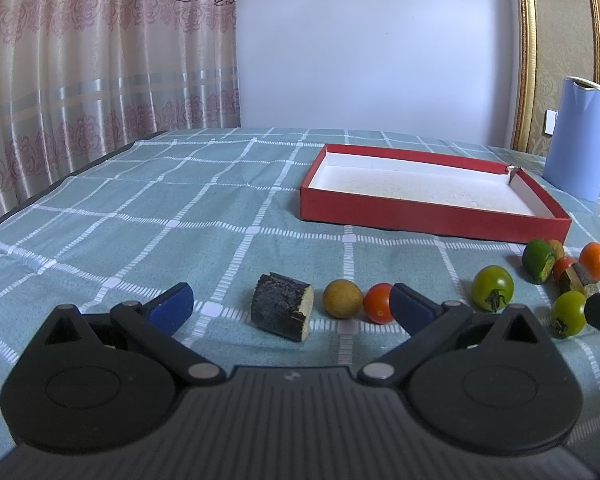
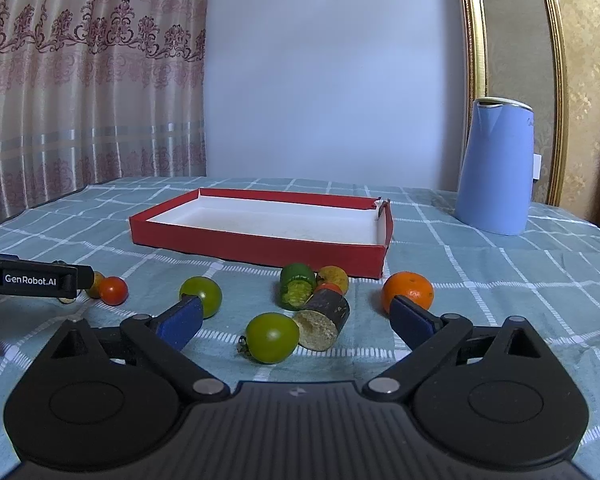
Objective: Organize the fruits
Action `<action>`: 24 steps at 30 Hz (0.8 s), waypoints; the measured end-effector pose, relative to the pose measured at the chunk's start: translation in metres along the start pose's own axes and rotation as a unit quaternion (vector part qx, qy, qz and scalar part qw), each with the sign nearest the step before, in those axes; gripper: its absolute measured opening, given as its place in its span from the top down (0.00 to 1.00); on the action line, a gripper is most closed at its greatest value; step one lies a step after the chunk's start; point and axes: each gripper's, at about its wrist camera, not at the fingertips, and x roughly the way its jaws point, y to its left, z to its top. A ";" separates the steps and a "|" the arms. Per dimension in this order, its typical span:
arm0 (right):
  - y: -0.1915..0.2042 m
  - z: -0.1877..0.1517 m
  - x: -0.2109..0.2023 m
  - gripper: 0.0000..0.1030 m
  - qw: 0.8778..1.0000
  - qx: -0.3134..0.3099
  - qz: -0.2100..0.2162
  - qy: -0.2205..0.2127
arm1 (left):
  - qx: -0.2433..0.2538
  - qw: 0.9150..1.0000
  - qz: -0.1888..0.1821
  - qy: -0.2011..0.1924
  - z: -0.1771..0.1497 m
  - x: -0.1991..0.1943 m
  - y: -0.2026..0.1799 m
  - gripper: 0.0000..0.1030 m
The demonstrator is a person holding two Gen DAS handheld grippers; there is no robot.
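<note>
1. Left wrist view: the left gripper [image 1: 291, 306] is held low over the checked tablecloth [image 1: 140, 208] with its blue fingers [image 1: 171, 307] spread wide and nothing gripped. A dark cut log-shaped piece [image 1: 282, 306] lies between them, and a yellow-brown round fruit [image 1: 342, 298] and a red cherry tomato [image 1: 379, 303] sit just beside the right-hand finger.

2. Left wrist view: the red tray [image 1: 428, 214] stands farther back, with nothing seen inside it. A judged risk: if the fingers close now, the right-hand one could push the red tomato and set it rolling into the yellow-brown fruit.

3. Left wrist view: the log piece lies tilted across the gap, so a squeeze on its rounded bark could twist it out of the grip.

4. Right wrist view: the right gripper [image 2: 296, 318] is likewise spread wide and holds nothing. A green tomato [image 2: 272, 337] and a second dark cut piece [image 2: 325, 320] lie between its fingers, touching or nearly so.

5. Right wrist view: a cluster sits behind them, made up of a cut green fruit [image 2: 297, 286] and other small fruits. An orange [image 2: 407, 291] is seen just behind the right-hand finger, and another green tomato [image 2: 201, 295] just behind the left-hand one.

6. Right wrist view: a judged risk is that two things are caught at once, or that the smooth green tomato squirts sideways and rolls toward the table edge.

7. Right wrist view: the left gripper is seen close at the left edge, so a collision between the two tools is possible. A blue jug [image 2: 496, 168] stands beside the tray and could be knocked on the carry.
</note>
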 end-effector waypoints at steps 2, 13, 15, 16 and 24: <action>0.000 0.000 0.000 0.03 1.000 0.000 -0.001 0.000 | -0.001 1.000 0.000 0.000 0.000 0.000 0.000 0.00; 0.000 0.000 0.000 0.03 1.000 -0.001 0.008 -0.003 | -0.006 1.000 -0.001 0.002 0.000 0.001 0.001 0.00; -0.002 0.001 0.001 0.03 1.000 -0.001 0.024 0.002 | -0.006 1.000 -0.002 0.003 0.001 0.001 0.001 0.00; -0.002 0.002 0.003 0.03 1.000 -0.002 0.027 0.006 | -0.006 1.000 -0.003 0.004 0.000 0.001 0.001 0.00; 0.005 0.004 0.020 0.20 0.996 -0.033 0.050 0.059 | -0.016 1.000 -0.010 0.007 0.001 0.003 0.004 0.00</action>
